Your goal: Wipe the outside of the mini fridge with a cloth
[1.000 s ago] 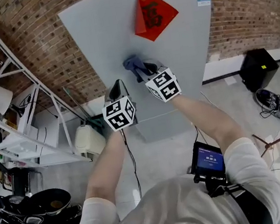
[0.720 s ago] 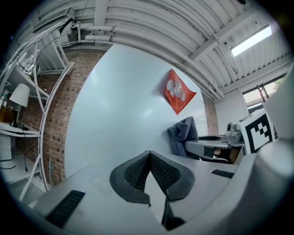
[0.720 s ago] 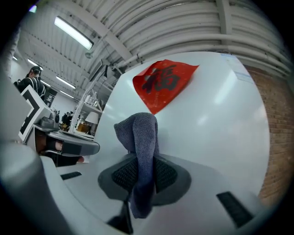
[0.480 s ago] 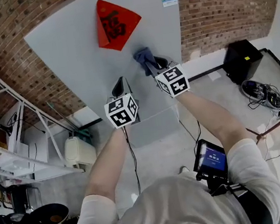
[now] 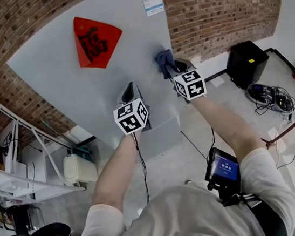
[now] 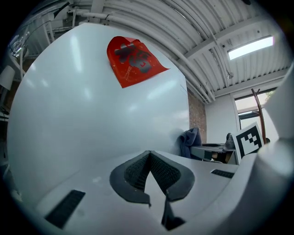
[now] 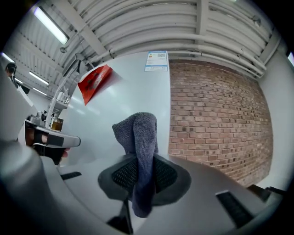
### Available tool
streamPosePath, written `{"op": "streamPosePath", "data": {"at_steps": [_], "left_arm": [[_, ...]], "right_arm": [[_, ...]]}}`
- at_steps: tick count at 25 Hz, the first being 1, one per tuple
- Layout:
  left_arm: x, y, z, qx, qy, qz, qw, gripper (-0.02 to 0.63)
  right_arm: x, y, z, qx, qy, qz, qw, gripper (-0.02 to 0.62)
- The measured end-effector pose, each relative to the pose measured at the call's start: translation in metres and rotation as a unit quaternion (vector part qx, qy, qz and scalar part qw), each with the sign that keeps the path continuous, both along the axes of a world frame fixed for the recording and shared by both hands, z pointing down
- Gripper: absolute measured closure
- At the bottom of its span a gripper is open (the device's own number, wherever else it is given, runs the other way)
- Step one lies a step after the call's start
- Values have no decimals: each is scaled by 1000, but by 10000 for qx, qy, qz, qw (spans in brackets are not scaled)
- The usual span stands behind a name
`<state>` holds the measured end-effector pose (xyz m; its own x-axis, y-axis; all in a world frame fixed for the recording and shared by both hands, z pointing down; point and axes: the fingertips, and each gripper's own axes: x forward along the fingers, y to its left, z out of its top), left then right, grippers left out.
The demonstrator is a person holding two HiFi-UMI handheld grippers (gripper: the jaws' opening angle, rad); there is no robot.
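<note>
Our right hand-held gripper (image 5: 175,68) pinches the cloth (image 5: 164,60) against the fridge (image 5: 66,82), left hand-held gripper (image 5: 128,93) closed and empty, so we want flat, overlapping strokes.

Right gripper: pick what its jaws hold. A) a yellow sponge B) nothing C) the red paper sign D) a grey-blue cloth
D: in the right gripper view, the right gripper has its jaws shut on the grey-blue cloth, which sticks up in front of the white fridge.
</note>
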<state>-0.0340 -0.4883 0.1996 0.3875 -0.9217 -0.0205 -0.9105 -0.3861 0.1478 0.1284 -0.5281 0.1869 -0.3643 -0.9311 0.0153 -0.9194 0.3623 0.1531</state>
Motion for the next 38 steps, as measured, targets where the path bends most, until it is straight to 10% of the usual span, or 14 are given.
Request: {"op": "streamPosePath", "data": {"at_steps": [10,25,38], "left_arm": [[-7,5,5,48,22,-178,9998,603],[-181,68,43,-55,-100,-1416,9899,603],[-310,119,100,-672,-240,-2219,9725,603]], "right_arm": [[-16,17,-3,134,-91,-403,9991,532],[-247,84,25,190,325,-2303,9724,532],[-397,106,109,-451,294,-2773,9593,532]]}}
